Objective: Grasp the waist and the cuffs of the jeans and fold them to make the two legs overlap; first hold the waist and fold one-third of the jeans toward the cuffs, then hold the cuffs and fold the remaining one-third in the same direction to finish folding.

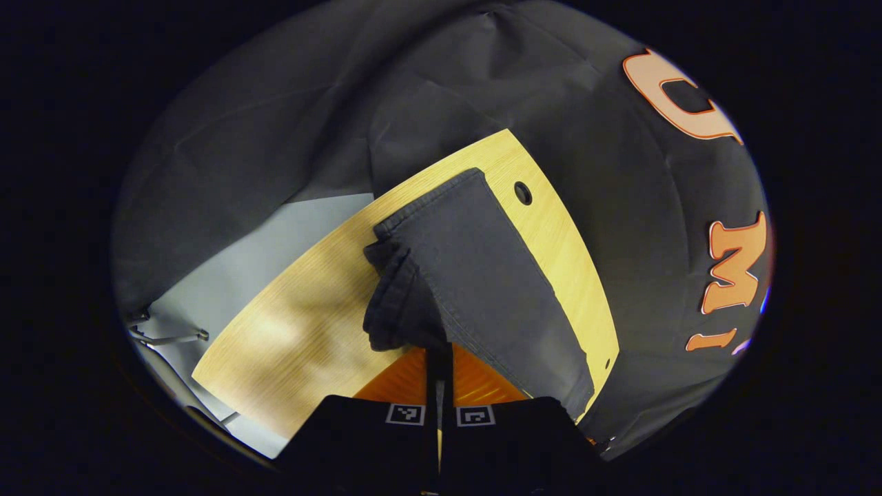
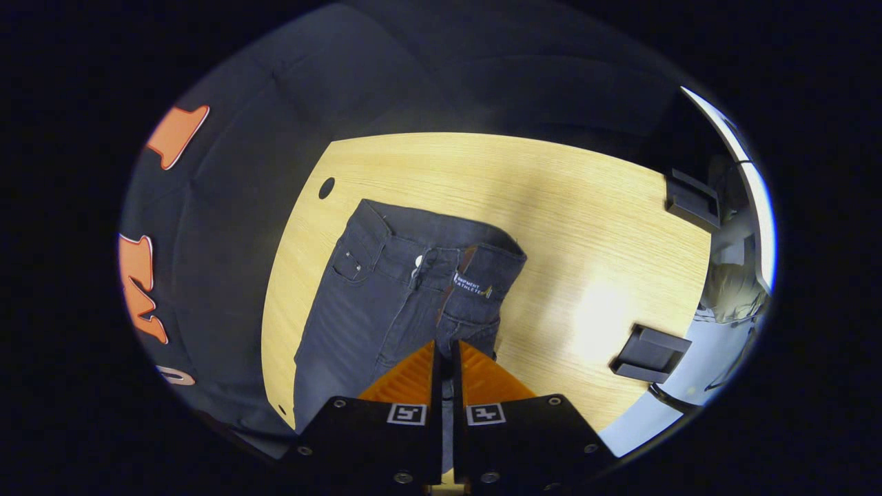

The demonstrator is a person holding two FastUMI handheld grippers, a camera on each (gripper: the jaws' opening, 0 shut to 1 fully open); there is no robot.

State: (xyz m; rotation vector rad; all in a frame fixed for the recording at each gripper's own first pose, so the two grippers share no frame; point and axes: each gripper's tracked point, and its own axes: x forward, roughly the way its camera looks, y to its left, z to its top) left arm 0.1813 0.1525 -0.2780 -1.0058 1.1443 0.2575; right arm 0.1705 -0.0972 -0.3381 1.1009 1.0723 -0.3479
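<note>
Wooden desk carries the jeans, running long toward twelve o'clock. Both claws, left claw and right claw, pinch jeans cloth tight.

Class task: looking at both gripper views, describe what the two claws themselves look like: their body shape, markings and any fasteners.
Each claw, left and right, has a black angular body carrying two small square black-and-white marker tags, one beside each finger. The right claw's body also shows round screw heads along its edges.
</note>
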